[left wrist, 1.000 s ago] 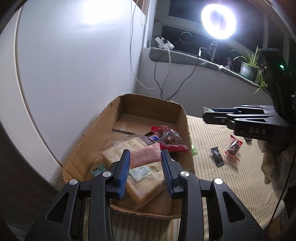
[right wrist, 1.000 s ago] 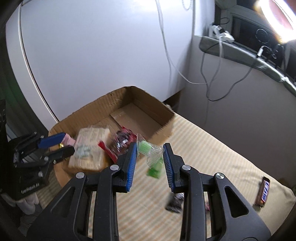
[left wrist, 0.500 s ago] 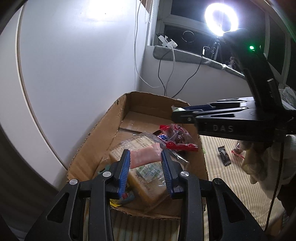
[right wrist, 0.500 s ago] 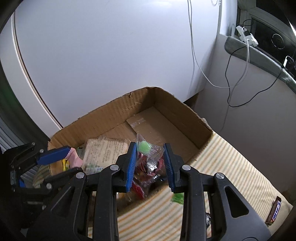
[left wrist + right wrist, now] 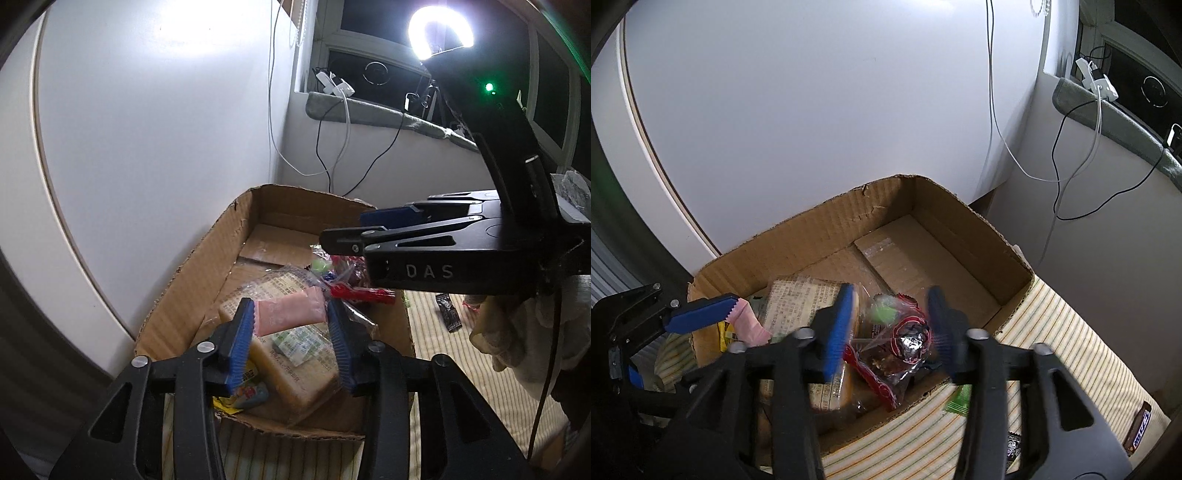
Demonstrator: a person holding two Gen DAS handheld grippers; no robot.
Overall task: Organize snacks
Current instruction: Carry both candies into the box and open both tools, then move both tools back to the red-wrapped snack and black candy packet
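An open cardboard box (image 5: pixel 199 258) (image 5: pixel 820 229) sits on the striped cloth by the white wall and holds several snack packets. My left gripper (image 5: pixel 291 325) is shut on a pink packet (image 5: pixel 290 315) above the box's near end; it also shows in the right wrist view (image 5: pixel 748 323). My right gripper (image 5: pixel 892 325) is open over the box; the clear packet with a green candy (image 5: pixel 882 314) lies below it on a red-trimmed bag (image 5: pixel 905 343). A large biscuit pack (image 5: pixel 291 354) lies in the box.
On the striped cloth (image 5: pixel 1071 332) outside the box lie a green packet (image 5: pixel 958 398), a dark packet (image 5: pixel 1012 443) and a chocolate bar (image 5: pixel 1141 430). Cables (image 5: pixel 332 147) hang down the wall. A ring light (image 5: pixel 439 33) shines at the window.
My right gripper moved over the box, opened and let go of the green candy packet, which now lies among the snacks. My left gripper stays shut on the pink packet.
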